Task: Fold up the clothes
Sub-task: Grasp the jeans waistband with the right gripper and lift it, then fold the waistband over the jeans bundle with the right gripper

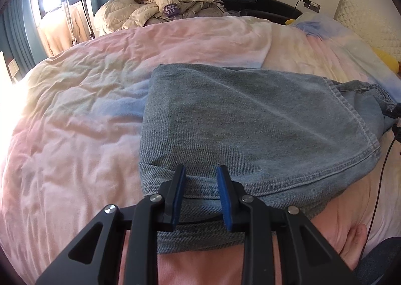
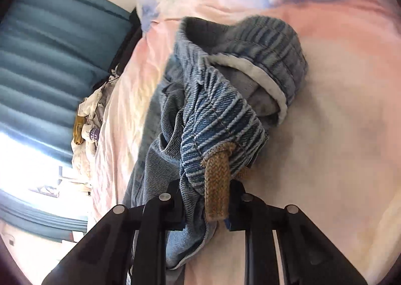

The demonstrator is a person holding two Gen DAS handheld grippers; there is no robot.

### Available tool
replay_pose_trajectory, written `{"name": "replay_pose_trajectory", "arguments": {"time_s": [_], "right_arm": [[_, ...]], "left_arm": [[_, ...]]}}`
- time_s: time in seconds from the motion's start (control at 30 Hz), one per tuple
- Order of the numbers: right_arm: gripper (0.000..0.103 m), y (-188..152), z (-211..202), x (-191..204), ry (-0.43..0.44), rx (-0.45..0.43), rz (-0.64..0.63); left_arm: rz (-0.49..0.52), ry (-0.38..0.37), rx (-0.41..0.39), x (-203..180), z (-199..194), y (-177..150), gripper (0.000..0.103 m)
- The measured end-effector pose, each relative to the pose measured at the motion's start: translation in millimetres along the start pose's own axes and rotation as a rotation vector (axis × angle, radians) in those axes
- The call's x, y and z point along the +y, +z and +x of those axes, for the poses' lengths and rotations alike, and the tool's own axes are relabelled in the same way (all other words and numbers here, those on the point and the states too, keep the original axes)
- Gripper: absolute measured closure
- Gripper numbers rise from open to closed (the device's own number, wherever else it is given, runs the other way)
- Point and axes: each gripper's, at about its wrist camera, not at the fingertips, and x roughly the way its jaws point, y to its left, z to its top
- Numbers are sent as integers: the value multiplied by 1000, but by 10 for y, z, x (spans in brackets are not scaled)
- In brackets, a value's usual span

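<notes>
Jeans (image 1: 250,119) already folded over, near bed (image 1: 75,134) front edge. Left gripper (image 1: 201,172) open over hem. Right gripper (image 2: 204,184) clamps bunched waistband (image 2: 225,114); folding unfinished.

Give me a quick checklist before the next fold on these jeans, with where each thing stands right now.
1. Right gripper shut on the waistband: ok.
2. Left gripper gripping the jeans: not ok, fingers open astride the hem edge.
3. Folded leg panel lying flat on the duvet: ok.
4. Waistband end smooth: not ok, bunched, with the drawstring hanging out.
5. Cable clear of the jeans: cannot tell.
</notes>
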Motion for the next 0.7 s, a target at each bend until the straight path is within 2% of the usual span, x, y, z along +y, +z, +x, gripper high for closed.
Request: {"name": "replay_pose_trajectory", "arguments": {"time_s": [0.1,0.2,0.3,0.43,0.5,0.57,0.63,0.7], "right_arm": [[84,-138,-264,585,14,-78,-162],[84,-467,-480,1274,40,-151,-345],[84,-968,-641,1934,47,-220,-542],[84,-1939,-695,2566,19,-314,-841],[85,-2428,-558,2762,13,-307,-953],[86,-2892,-341,2891,7,-264,-1044],[86,-3316,-47,2953,-13,-179,-1108],[86,-3683,278,2906,-42,-57,-1139]], "left_arm": [[-42,-9,-43,84,-168,4,76],[-94,-27,-79,196,-318,12,76],[-150,-65,-95,339,-436,30,76],[-247,-113,-136,590,-618,19,76],[-282,-115,-157,721,-694,-3,76],[-318,-110,-163,859,-739,-19,76],[-365,-111,-164,1009,-751,-29,76],[-401,-111,-165,1121,-742,-38,76]]}}
